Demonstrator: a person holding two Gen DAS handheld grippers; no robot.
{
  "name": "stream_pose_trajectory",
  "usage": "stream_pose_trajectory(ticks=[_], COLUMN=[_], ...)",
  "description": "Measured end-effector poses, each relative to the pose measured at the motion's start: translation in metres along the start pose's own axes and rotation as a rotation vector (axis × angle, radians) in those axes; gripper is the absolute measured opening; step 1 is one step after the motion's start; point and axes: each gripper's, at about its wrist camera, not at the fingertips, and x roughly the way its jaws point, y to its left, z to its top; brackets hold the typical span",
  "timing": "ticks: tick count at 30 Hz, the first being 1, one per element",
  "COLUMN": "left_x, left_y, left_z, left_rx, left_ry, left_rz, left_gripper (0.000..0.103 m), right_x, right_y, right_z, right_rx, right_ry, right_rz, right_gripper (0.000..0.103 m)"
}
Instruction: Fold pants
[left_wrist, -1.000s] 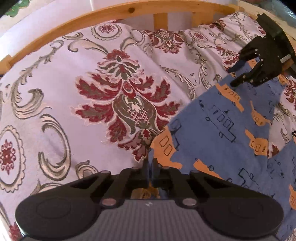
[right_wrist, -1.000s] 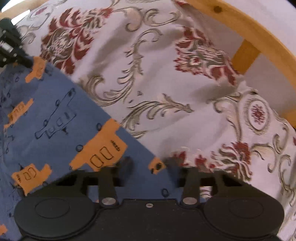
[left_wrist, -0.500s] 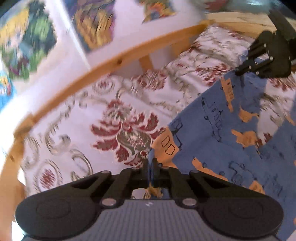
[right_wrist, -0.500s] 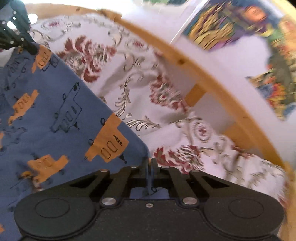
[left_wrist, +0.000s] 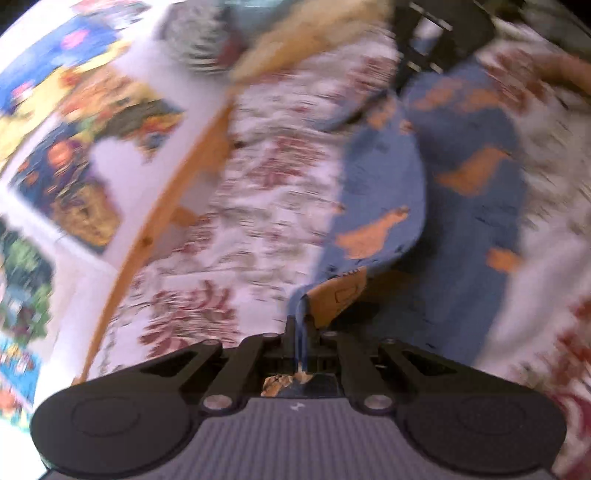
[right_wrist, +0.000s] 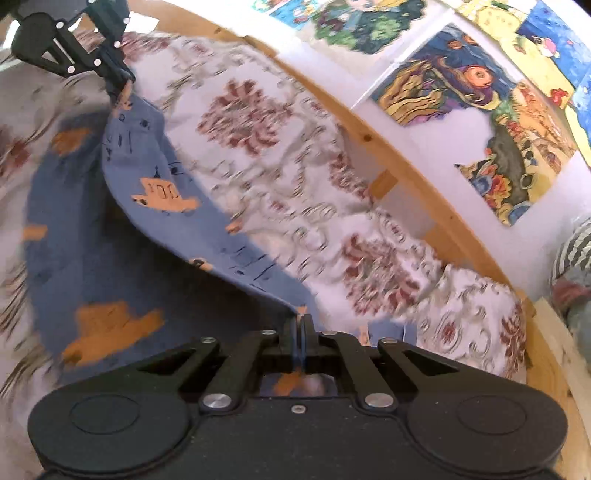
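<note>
Jaws of both grippers (left_wrist: 301, 328) (right_wrist: 302, 330) pinch the pants' (right_wrist: 110, 258) lifted edge.

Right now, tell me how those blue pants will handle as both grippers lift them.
Probably floppy: the blue pants sag in a curve between the left gripper and right gripper. Likely light, since pinched edges carry the raised fold. The rest may drag over the bedspread.
</note>
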Motion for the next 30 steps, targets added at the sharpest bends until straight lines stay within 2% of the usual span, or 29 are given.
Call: stream_pose_trajectory(ticks=[3, 6, 16, 22, 28, 29, 30], left_x=[0.004, 0.008, -0.003, 0.003, 0.005, 0.004, 0.003], left_y=[-0.019, -0.019, -0.013, -0.032, -0.031, -0.030, -0.029], left_z=[-0.005, -0.010, -0.017, -0.025, -0.031, -0.030, -0.029], left_rx=[0.063, 0.047, 0.031, 0.109, 0.108, 0.106, 0.105], left_ry=[0.037, 0.080, 0.096, 0.145, 0.197, 0.204, 0.214], left_rz=[-0.081, -0.134, -0.126, -0.218, -0.267, -0.275, -0.285], left_gripper=[0.002, 0.002, 0.001, 0.002, 0.012, 0.015, 0.019], right_x=[-0.013, -0.022, -0.060, -0.069, -0.057, -0.054, -0.051], right_y=[0.021, 0.030, 0.022, 0.046, 0.065, 0.066, 0.068], right_z=[-0.012, -0.019, -0.021, -0.033, -0.039, -0.040, -0.042], right_rx=[-0.030, -0.020, 0.030, -0.019, -0.035, -0.034, -0.037], right_ry=[0.015, 0.022, -0.001, 0.046, 0.100, 0.119, 0.140], right_rz=[0.008, 0.015, -0.014, 0.058, 0.103, 0.116, 0.132], right_gripper=[0.000, 0.000, 0.000, 0.000, 0.002, 0.005, 0.013])
